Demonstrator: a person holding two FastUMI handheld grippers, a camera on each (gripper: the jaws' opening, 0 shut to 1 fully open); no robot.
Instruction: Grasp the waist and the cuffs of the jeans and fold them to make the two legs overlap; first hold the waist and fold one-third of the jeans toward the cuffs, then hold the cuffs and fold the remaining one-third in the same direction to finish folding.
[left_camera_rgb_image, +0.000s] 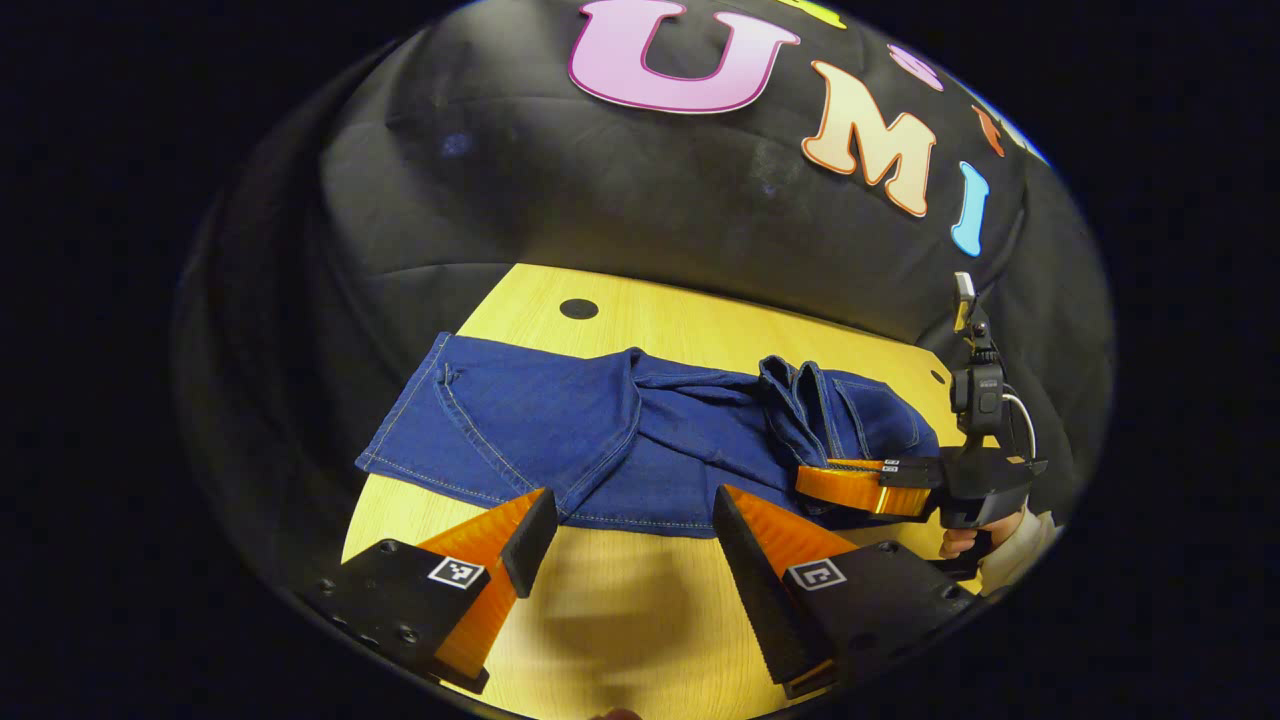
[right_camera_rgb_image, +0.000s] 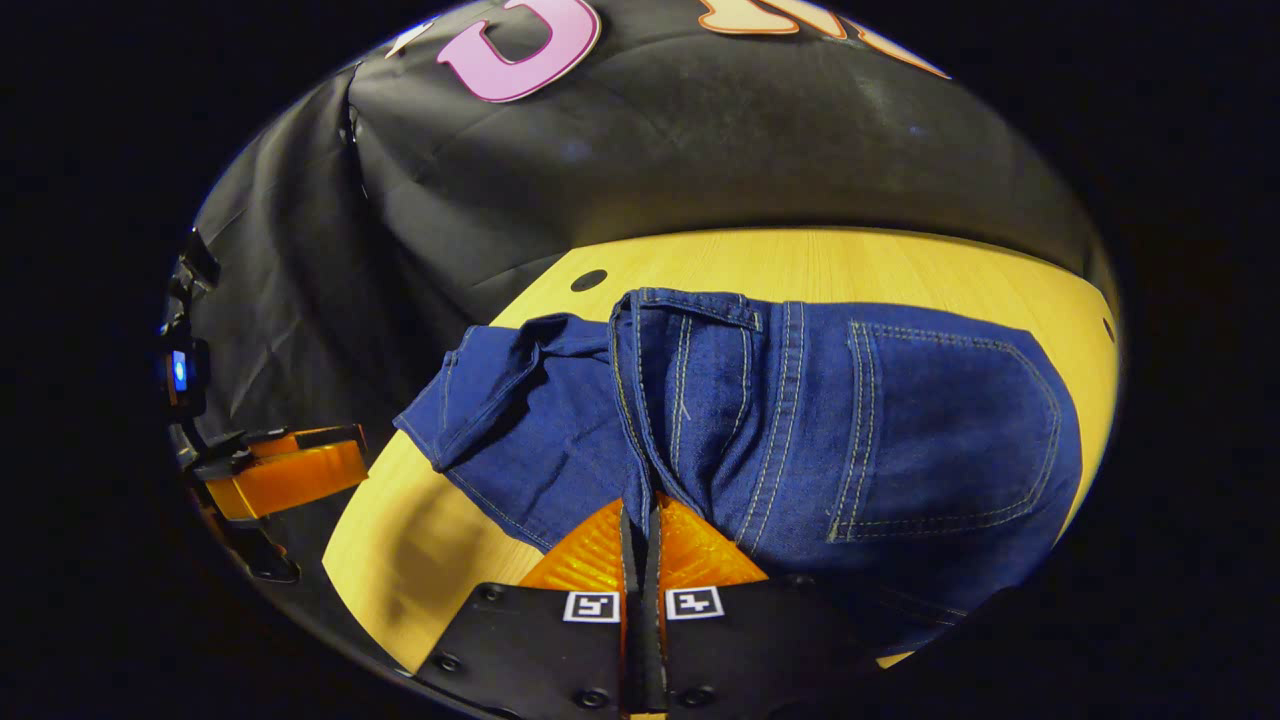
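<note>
The jeans (left_camera_rgb_image: 620, 440) lie across the yellow wooden table (left_camera_rgb_image: 620, 620), already doubled lengthwise, with the waist end bunched up toward the right gripper (left_camera_rgb_image: 850, 487). In the left gripper view the left gripper (left_camera_rgb_image: 635, 535) hovers over bare tabletop just beside the near edge of the denim, its fingers spread wide apart and gripping nothing. In the right gripper view the right gripper's two fingers are pressed together on a fold of the waistband (right_camera_rgb_image: 690, 310) — the cloth rises straight out of the pinch, with the back pocket (right_camera_rgb_image: 950, 430) spread flat beside it. A hand (left_camera_rgb_image: 975, 540) holds the right gripper's handle
</note>
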